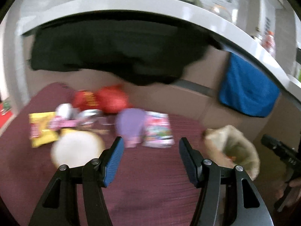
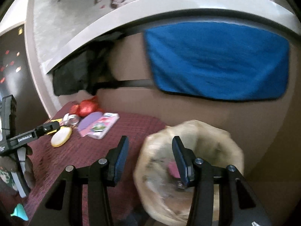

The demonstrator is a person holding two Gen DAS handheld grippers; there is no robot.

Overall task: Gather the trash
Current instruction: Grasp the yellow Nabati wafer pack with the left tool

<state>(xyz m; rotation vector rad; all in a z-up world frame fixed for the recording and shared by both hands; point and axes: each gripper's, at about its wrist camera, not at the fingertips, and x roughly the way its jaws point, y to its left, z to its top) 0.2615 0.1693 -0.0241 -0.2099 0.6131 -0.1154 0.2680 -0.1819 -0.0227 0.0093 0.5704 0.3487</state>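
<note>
Trash lies on a maroon cloth (image 1: pixel 150 179): a yellow snack packet (image 1: pixel 40 130), a white round lid (image 1: pixel 75 150), a purple pouch (image 1: pixel 129 126), a pink printed packet (image 1: pixel 159 130), red wrappers (image 1: pixel 111 98) and a silvery wrapper (image 1: pixel 88 115). My left gripper (image 1: pixel 151 160) is open and empty, hovering just short of the purple pouch and pink packet. A beige bag-lined bin (image 2: pixel 190 171) stands at the cloth's right edge, with scraps inside. My right gripper (image 2: pixel 149 158) is open and empty over the bin's near-left rim. The bin also shows in the left wrist view (image 1: pixel 235 148).
A cardboard wall (image 2: pixel 188 109) backs the cloth, with a blue cloth (image 2: pixel 216 60) and a black cloth (image 1: pixel 112 50) hanging from a white shelf edge (image 1: pixel 131 3). The left gripper's body (image 2: pixel 28 135) reaches in from the left in the right wrist view.
</note>
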